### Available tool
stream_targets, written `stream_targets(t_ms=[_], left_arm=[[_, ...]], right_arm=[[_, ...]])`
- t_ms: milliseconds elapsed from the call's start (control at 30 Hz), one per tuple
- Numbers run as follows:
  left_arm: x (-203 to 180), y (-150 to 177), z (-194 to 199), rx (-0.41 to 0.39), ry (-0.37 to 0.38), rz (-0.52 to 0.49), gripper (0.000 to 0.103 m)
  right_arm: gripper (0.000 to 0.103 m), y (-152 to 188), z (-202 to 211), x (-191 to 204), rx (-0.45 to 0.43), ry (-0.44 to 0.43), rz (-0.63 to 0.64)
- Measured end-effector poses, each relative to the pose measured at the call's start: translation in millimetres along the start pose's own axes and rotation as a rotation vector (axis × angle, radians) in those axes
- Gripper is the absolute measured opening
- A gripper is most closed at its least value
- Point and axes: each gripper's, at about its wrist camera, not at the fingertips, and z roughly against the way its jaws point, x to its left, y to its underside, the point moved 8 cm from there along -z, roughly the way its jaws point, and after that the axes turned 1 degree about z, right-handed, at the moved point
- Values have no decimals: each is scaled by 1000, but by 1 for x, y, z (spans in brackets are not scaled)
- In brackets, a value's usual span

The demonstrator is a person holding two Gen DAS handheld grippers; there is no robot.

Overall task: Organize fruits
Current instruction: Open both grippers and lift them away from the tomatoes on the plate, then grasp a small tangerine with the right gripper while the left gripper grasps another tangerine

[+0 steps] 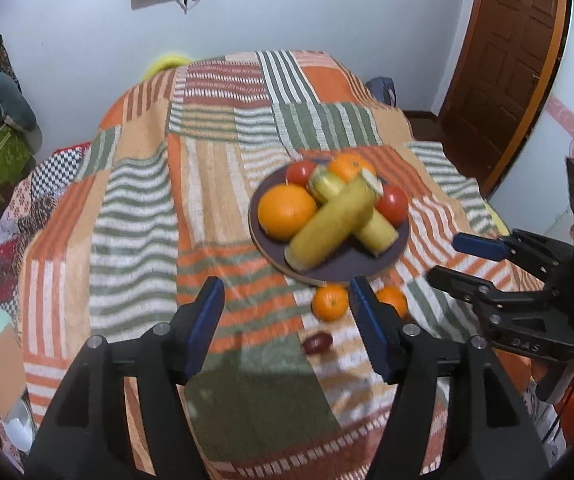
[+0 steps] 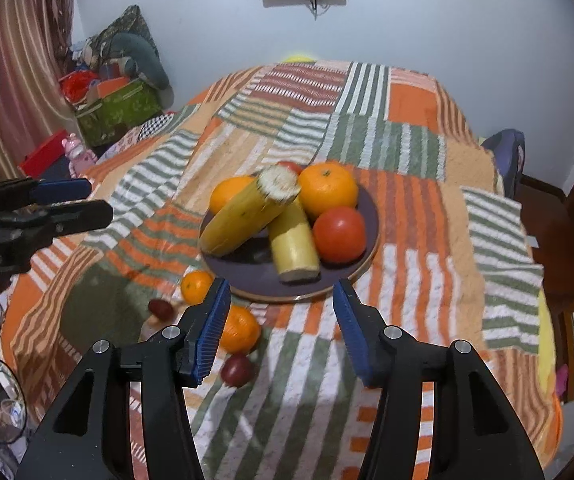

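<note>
A dark round plate [image 1: 347, 266] [image 2: 255, 276] on the striped cloth holds two oranges [image 1: 286, 211] [image 2: 327, 189], two red tomatoes [image 1: 393, 204] [image 2: 339, 234] and two crossed corn cobs [image 1: 331, 226] [image 2: 247, 212]. Two small tangerines [image 1: 330, 302] [image 2: 196, 287] and two dark red fruits [image 1: 317, 343] [image 2: 237, 370] lie on the cloth in front of the plate. My left gripper [image 1: 287, 326] is open and empty above the cloth. My right gripper [image 2: 283, 330] is open and empty near the plate's front rim; it also shows in the left wrist view [image 1: 447, 258].
The striped patchwork cloth [image 1: 207, 200] [image 2: 407, 140] covers a raised surface that drops off at its edges. A green box [image 2: 117, 114] and clutter stand at the far left by a curtain. A wooden door [image 1: 503, 60] is at the right. A blue bag [image 2: 505, 152] sits beyond the cloth.
</note>
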Motion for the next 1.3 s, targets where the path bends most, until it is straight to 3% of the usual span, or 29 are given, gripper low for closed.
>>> stream_targets(t_ms=[233, 533, 667, 967, 1300], left_arm=[[-1, 32, -18, 67, 22, 2, 64], [-5, 46, -45, 116, 54, 1, 64], [-13, 43, -57, 126, 73, -9, 62], [-33, 36, -87, 161, 120, -30, 43], [-35, 30, -103, 152, 87, -34, 35]], right_arm=[[50, 18, -26, 19, 73, -46, 12], [50, 30, -52, 26, 138, -99, -5], [36, 31, -50, 28, 134, -108, 9], [36, 22, -32, 7, 67, -97, -39], [36, 21, -28, -14, 57, -73, -76]])
